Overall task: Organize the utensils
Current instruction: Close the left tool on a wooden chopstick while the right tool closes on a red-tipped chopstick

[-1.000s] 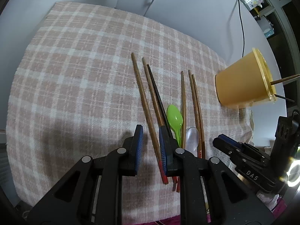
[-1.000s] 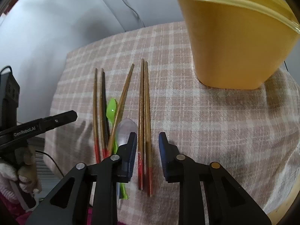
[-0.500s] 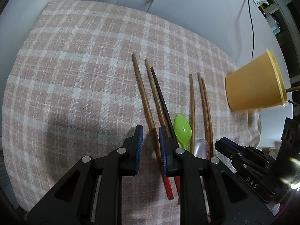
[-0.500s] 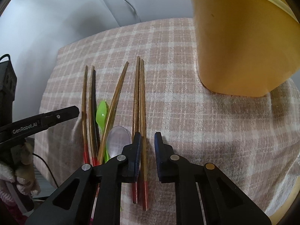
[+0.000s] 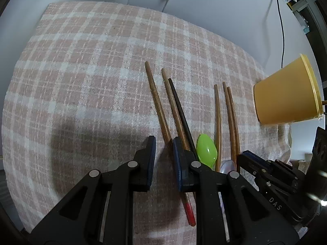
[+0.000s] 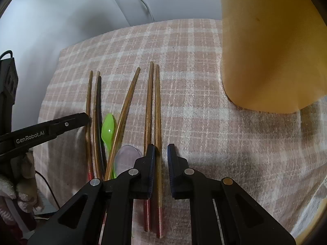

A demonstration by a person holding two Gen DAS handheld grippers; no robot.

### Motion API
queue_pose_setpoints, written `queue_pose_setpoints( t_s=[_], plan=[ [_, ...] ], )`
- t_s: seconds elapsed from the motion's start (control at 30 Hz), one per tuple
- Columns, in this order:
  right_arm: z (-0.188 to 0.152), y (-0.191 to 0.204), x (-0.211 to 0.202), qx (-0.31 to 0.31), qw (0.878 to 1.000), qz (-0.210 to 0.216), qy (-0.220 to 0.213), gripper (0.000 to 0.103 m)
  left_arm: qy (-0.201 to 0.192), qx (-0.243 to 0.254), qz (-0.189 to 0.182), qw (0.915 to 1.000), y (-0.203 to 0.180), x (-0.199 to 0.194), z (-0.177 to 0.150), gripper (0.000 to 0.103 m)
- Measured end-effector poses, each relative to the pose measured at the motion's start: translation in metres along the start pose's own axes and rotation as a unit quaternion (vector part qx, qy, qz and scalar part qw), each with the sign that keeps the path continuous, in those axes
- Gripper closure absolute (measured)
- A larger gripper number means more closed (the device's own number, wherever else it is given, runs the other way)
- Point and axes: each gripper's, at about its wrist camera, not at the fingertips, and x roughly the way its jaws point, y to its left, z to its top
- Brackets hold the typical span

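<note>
- While the yellow cup (image 5: 284, 98) stands at the far right of the plaid-covered surface (image 5: 92, 71), almost all the utensils lie outside it; a stick end or two pokes past its rim in the left view, so a small part of the sorting seems done.
- Left on the cloth: six chopsticks, a green spoon (image 6: 108, 127) and a clear spoon (image 6: 127, 158), all lying lengthwise, near to far, in a loose row left of the cup.
- Left hand-held gripper (image 5: 164, 143): jaws narrowly parted; the leftmost chopstick (image 5: 157, 104) runs into the gap; whether the pads press it cannot be told.
- Right hand-held gripper (image 6: 161, 150): jaws closing, low over the rightmost chopstick pair (image 6: 152, 106); the right stick of that pair sits in the gap against the left pad, the other lies just outside; a gap shows at the right pad, so no firm grip yet.
- Judgement: early stage; both pick-ups unfinished, and every item on the cloth still awaits transfer to the cup.
</note>
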Motion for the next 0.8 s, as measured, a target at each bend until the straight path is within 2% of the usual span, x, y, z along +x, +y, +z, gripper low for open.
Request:
queue_pose_setpoints(
  t_s=[0.5, 0.57, 0.8],
  plan=[
    [0.015, 0.011, 0.012, -0.015, 1.000, -0.022, 0.005, 0.092, 0.006, -0.018, -0.003, 0.9998, 0.004, 0.014, 0.028, 0.088],
    [0.017, 0.012, 0.014, -0.017, 1.000, -0.025, 0.005, 0.092, 0.007, -0.024, -0.008, 0.9996, 0.008, 0.014, 0.030, 0.093],
    [0.022, 0.019, 0.020, -0.026, 0.999, -0.033, 0.006, 0.094, 0.005, -0.023, -0.016, 0.9996, 0.025, 0.005, 0.030, 0.096]
  ],
)
